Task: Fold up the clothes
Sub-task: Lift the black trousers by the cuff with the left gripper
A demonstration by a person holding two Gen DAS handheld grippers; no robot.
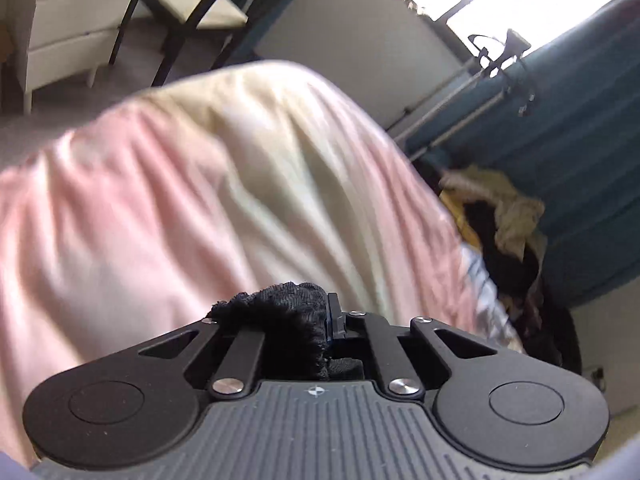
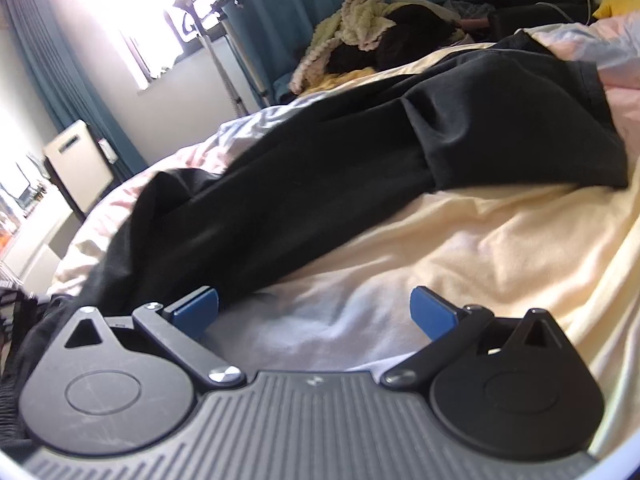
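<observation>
In the left wrist view my left gripper (image 1: 320, 316) is shut on a bunched piece of black fabric (image 1: 280, 316) that bulges out between its jaws, above the pink and cream bedspread (image 1: 200, 184). In the right wrist view a long black garment (image 2: 360, 152) lies stretched across the bedspread (image 2: 460, 248), running from lower left to upper right. My right gripper (image 2: 314, 312) hovers open just over the bedding. Its left blue pad (image 2: 196, 308) sits at the garment's near edge, and only bedding lies between the jaws.
A pile of cream, yellow and dark clothes (image 2: 372, 28) lies at the far end of the bed, also seen as a pile of clothes (image 1: 504, 216). Teal curtains (image 1: 580, 140) hang by a bright window. A white chair (image 1: 72, 20) and a stand (image 2: 224, 40) are beside the bed.
</observation>
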